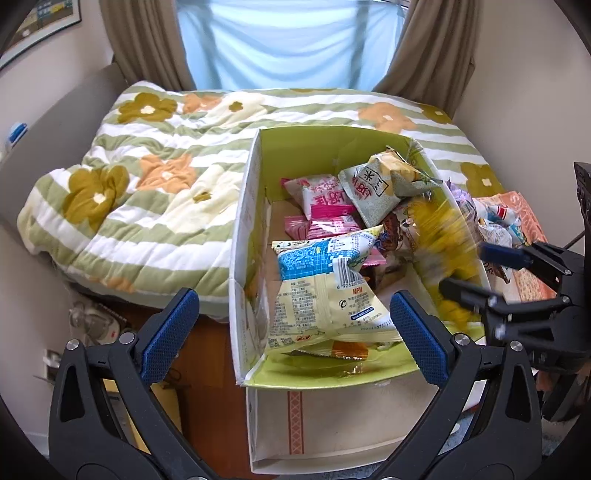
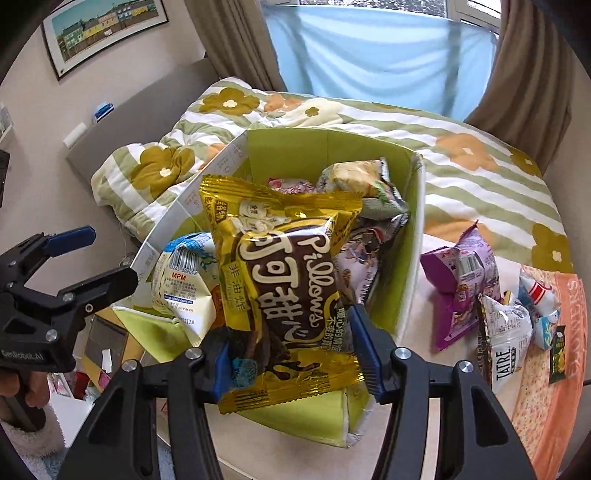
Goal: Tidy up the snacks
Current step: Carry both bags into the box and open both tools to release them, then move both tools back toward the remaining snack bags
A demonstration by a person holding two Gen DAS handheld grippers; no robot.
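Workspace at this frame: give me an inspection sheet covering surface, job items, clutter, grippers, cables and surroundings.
Surface: pale table top beside a bed, with an orange patterned mat at the right.
Job items: green-lined box part filled with snack packets; yellow Pillows packet held over it; purple packet and white Tatre packet lie outside on the table.
Clutter: small packets on the mat.
Grippers: right gripper shut on the yellow packet; left gripper open, holding nothing.
Cables: a dark cable at the right edge.
Surroundings: floral quilt, brown curtains, framed picture.
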